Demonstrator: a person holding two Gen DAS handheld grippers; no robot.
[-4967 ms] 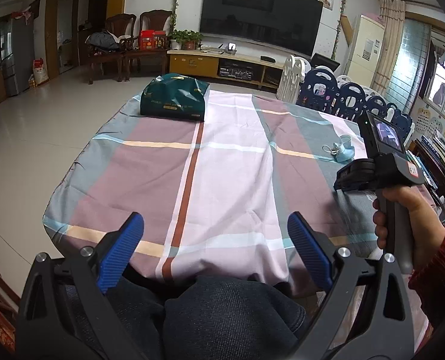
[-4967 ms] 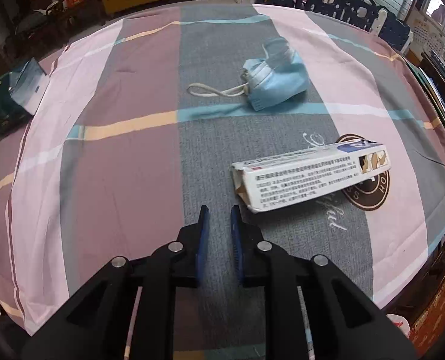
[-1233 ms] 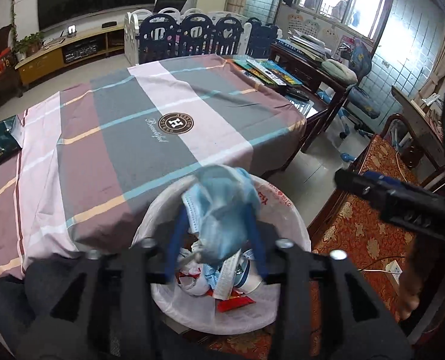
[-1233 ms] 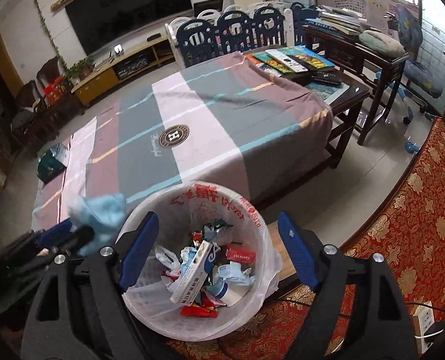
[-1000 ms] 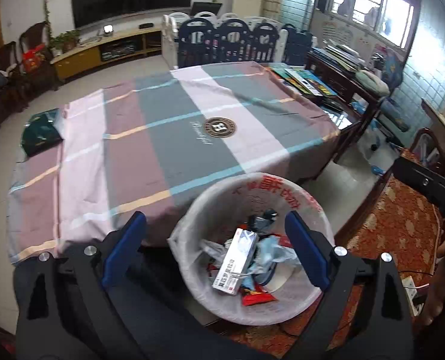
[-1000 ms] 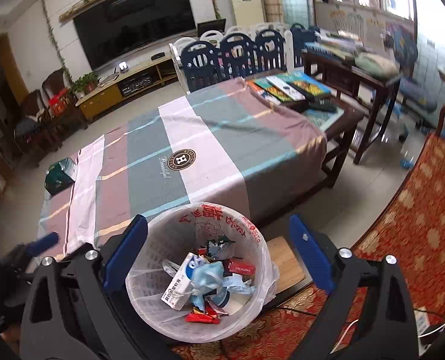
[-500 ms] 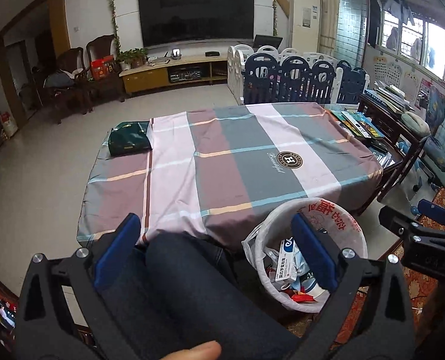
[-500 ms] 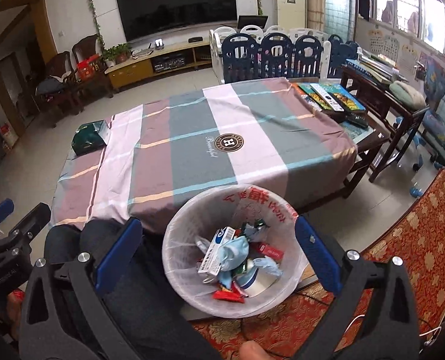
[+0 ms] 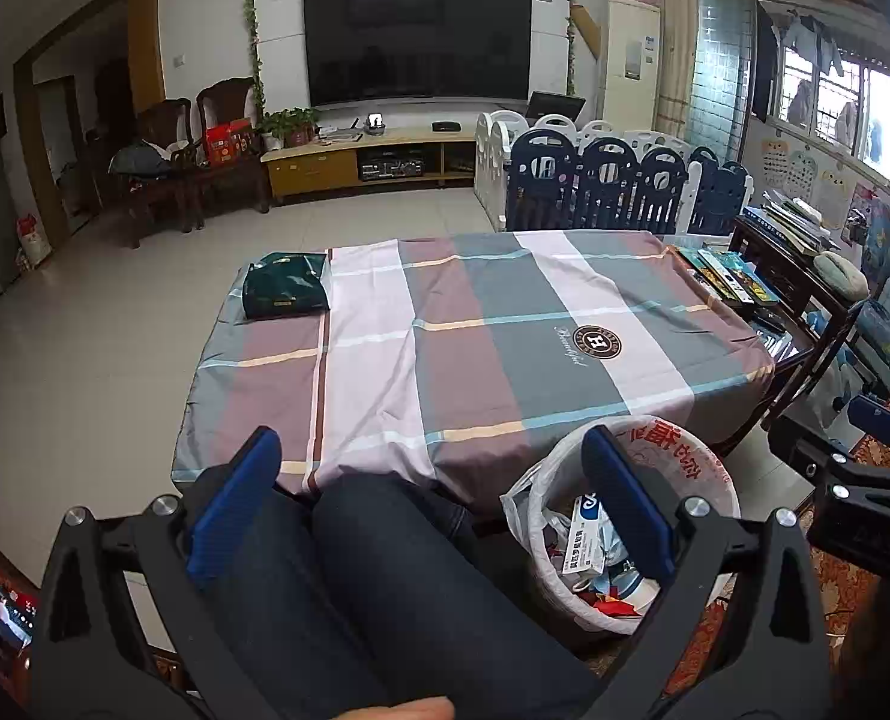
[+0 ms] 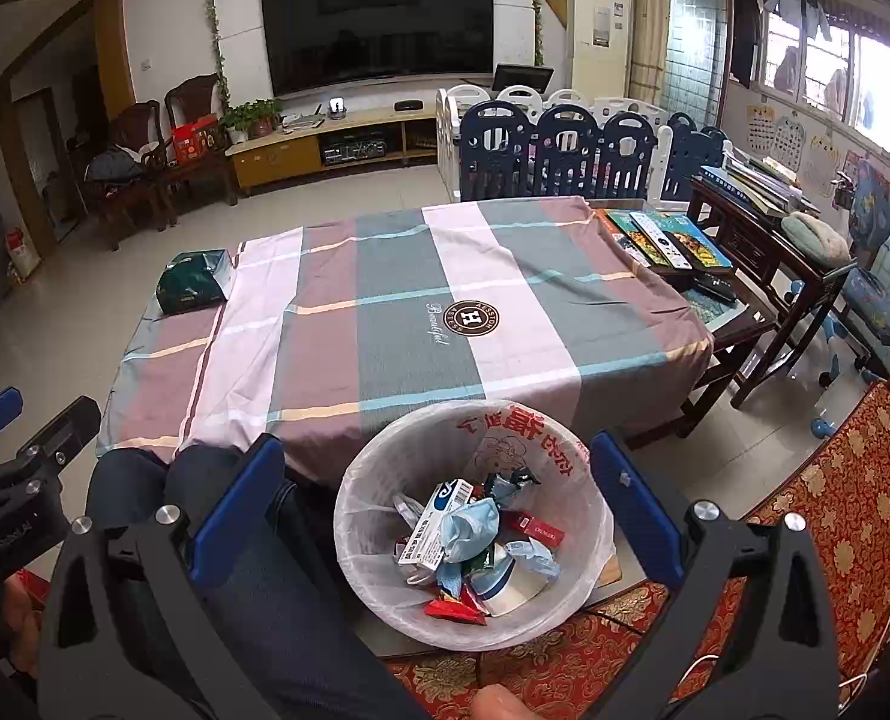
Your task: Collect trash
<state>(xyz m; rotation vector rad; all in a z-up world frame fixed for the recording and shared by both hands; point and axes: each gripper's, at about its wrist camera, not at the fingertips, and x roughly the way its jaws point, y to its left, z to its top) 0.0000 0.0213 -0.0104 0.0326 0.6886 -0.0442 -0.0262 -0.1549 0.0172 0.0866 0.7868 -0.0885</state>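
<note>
While the left gripper [image 9: 429, 504] hangs above the person's lap [image 9: 384, 570], its blue fingers [image 9: 234, 498] are spread wide with nothing between them. In the left wrist view the trash bin [image 9: 679, 450] sits on the floor just beside the near right corner of the desk [image 9: 475, 330], and the right-hand finger overlaps its rim in the picture. A white carton [image 9: 583, 534] shows inside the bin, standing tilted with its long axis running roughly up and away from the camera, next to a bit of light blue mask [image 9: 616, 540]. A dark green bag [image 9: 285, 294] lies on the far left corner of the desk, well apart from everything else.

Over on the right wrist view, the right gripper [image 10: 432, 507] is also wide open and holding nothing, and the bin [image 10: 384, 462] sits right between the two fingers [image 10: 637, 510] in frame, clearly lower than them. The carton [image 10: 435, 522] lies slanted in the pile, long axis going from lower left to upper right, its blue-printed end pointing toward the desk. The blue mask [image 10: 469, 528] is crumpled against its right side, touching it, with red wrappers [image 10: 532, 528] and other scraps around. The carton sits a bit closer to the left finger than the right one. The other gripper [image 10: 18, 468] pokes in at the left edge.
</note>
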